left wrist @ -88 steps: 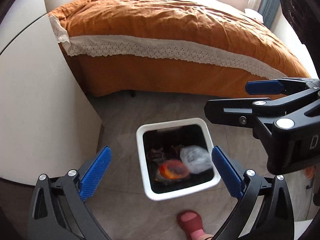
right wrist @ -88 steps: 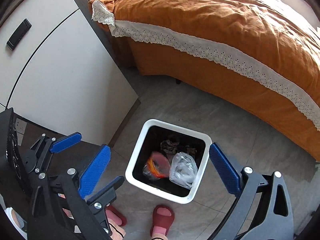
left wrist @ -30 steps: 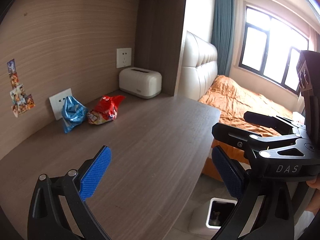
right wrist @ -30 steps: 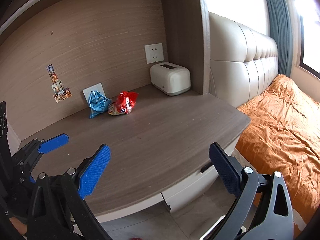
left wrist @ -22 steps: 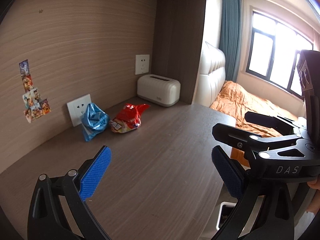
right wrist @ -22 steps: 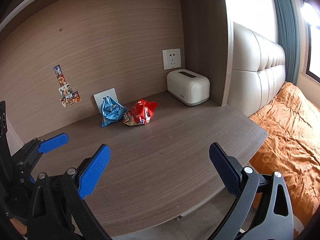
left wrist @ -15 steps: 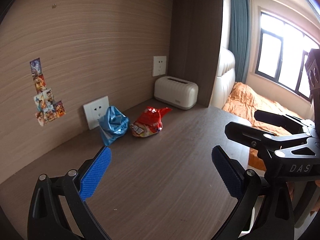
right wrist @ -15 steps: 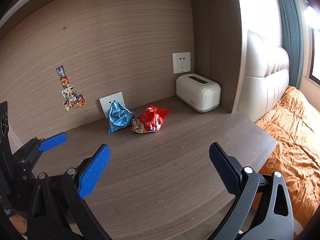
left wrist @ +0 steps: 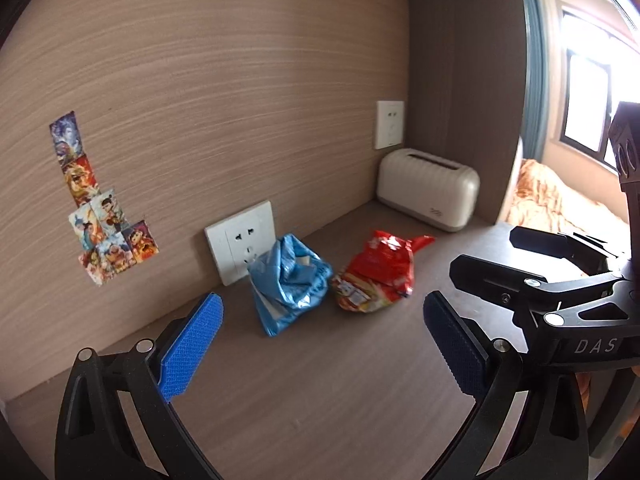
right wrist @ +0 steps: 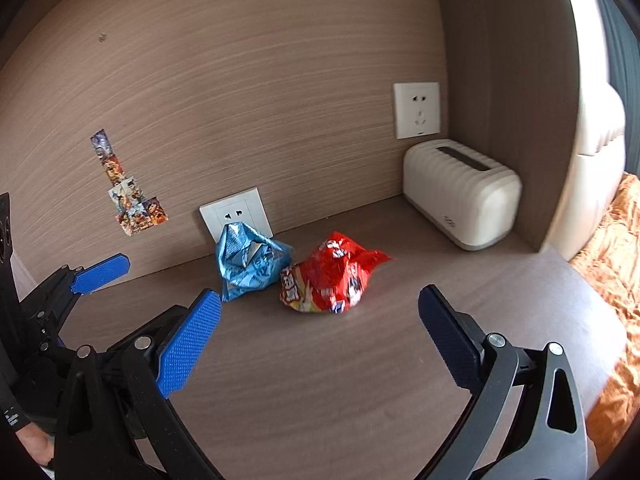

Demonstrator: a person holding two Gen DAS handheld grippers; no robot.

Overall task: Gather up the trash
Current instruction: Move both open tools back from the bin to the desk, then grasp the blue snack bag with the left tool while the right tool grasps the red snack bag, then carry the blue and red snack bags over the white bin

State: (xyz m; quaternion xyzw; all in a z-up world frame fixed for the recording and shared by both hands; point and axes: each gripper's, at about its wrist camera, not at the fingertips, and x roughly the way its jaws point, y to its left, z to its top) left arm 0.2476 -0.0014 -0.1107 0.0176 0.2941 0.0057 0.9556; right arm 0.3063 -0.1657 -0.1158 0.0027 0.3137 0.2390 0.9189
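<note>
Left wrist view looks across a wood-grain counter (left wrist: 320,400) toward two crumpled snack wrappers lying side by side at the far edge, close to the back wall. The blue snack wrapper (left wrist: 288,284) sits on the left, partly in front of a white wall socket (left wrist: 240,240), and the red snack wrapper (left wrist: 378,276) lies just right of it, the two nearly touching. The left gripper (left wrist: 324,344) hangs above the counter with its blue-padded fingers (left wrist: 192,344) spread wide and nothing between them; both wrappers lie beyond its tips. On the right of this view the right gripper's black frame shows.

From the right wrist camera, the right gripper (right wrist: 320,340) is likewise spread wide and empty, with the red snack wrapper (right wrist: 328,276) just past the gap between its fingers and the blue snack wrapper (right wrist: 250,260) to the far left of it. The left gripper's blue pad shows at the left edge of this view.

Farther right, in the corner, stands a cream ribbed tissue box (right wrist: 460,200) below a second wall socket (right wrist: 417,110). A cluster of small cartoon stickers (left wrist: 100,220) is stuck on the wall at left. An orange bedspread (right wrist: 616,264) shows beyond the counter's right end.
</note>
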